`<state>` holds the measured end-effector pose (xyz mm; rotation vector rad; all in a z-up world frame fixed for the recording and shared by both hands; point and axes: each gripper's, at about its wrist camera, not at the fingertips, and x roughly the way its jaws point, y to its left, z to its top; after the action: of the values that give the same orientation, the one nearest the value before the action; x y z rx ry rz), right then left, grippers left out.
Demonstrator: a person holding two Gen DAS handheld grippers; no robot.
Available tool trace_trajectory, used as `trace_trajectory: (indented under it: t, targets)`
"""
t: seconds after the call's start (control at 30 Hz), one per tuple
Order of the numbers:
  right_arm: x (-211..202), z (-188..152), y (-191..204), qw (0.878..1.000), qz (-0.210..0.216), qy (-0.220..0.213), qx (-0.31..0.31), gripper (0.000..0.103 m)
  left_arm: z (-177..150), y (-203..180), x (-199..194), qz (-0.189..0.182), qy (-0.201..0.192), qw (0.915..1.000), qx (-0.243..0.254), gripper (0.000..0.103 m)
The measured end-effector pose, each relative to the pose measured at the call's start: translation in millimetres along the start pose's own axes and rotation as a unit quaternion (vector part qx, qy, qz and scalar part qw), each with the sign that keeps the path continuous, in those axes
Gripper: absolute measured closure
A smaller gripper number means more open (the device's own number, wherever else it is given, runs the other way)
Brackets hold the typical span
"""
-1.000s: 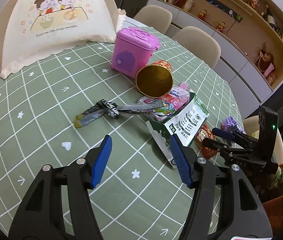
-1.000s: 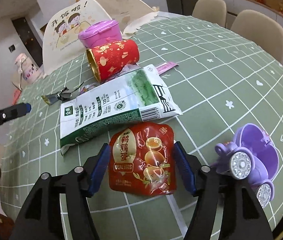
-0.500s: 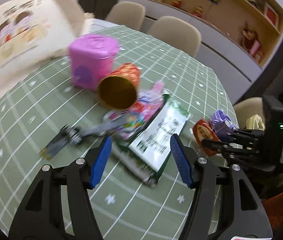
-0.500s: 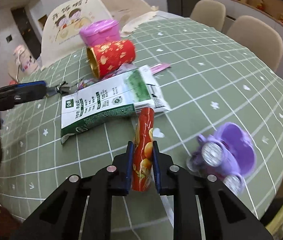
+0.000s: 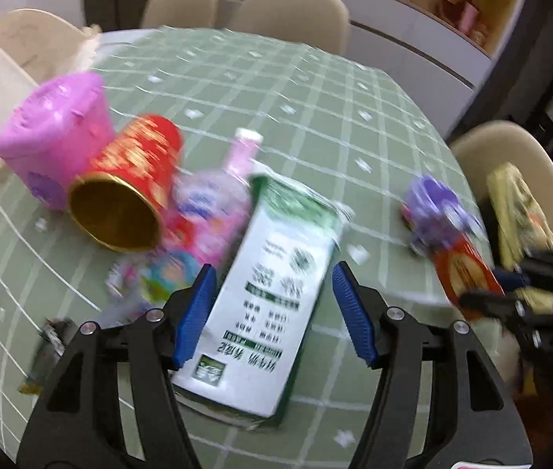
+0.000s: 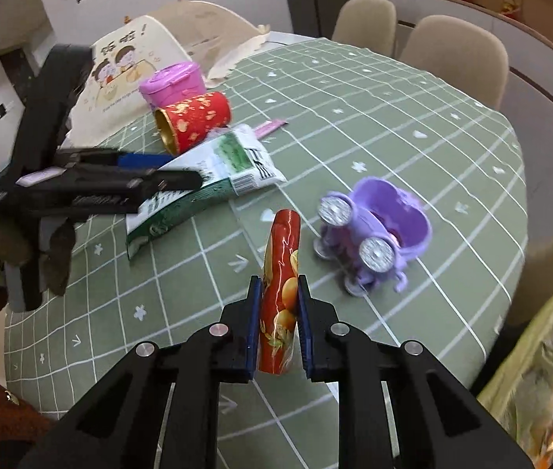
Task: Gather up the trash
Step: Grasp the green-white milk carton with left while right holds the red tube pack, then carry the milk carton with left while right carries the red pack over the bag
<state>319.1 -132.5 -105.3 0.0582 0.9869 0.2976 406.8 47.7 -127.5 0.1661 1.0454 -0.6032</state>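
Note:
My right gripper (image 6: 279,324) is shut on a red snack packet (image 6: 281,273), folded upright and lifted above the green checked tablecloth (image 6: 413,117); the packet also shows in the left wrist view (image 5: 466,273). My left gripper (image 5: 272,308) is open, its blue pads either side of a green and white bag (image 5: 276,269) that lies flat; the bag shows in the right wrist view (image 6: 213,172) too. Pink wrappers (image 5: 206,211) and a red and gold tube (image 5: 127,195) lie to its left.
A pink lidded bin (image 5: 55,133) stands behind the tube. A purple toy buggy (image 6: 374,230) sits near the right edge. A folding food cover (image 6: 120,74) stands at the far left. Beige chairs (image 6: 452,47) ring the table. A yellowish bag (image 6: 542,371) hangs off the right edge.
My left gripper has moved right and closer, over the green and white bag. My right gripper closed on the red packet, lifted it and drew back toward the table edge.

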Motion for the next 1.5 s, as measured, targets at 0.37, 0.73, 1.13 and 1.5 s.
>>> trace_trajectory:
  t: [0.37, 0.73, 1.13, 1.5]
  targets:
    - [-7.7, -26.0, -6.7, 1.000, -0.016, 0.006, 0.017, 0.085, -6.1, -17.6, 20.1, 0.018, 0.025, 0.9989, -0.036, 0.045]
    - [-37.4, -36.1, 2.8, 1.000, -0.022, -0.022, -0.005, 0.085, -12.0, -33.7, -35.4, 0.031, -0.032, 0.9969, -0.065, 0.052]
    - [-101.9, -3.9, 3.2, 0.995, -0.024, -0.096, -0.015, 0.085, -19.5, -49.9, -136.0, 0.035, -0.145, 0.9830, -0.106, 0.052]
    - [-194.6, 21.2, -47.3, 0.977, -0.086, -0.196, -0.014, 0.085, 37.0, -126.4, -162.4, -0.011, -0.220, 0.9732, -0.065, 0.052]
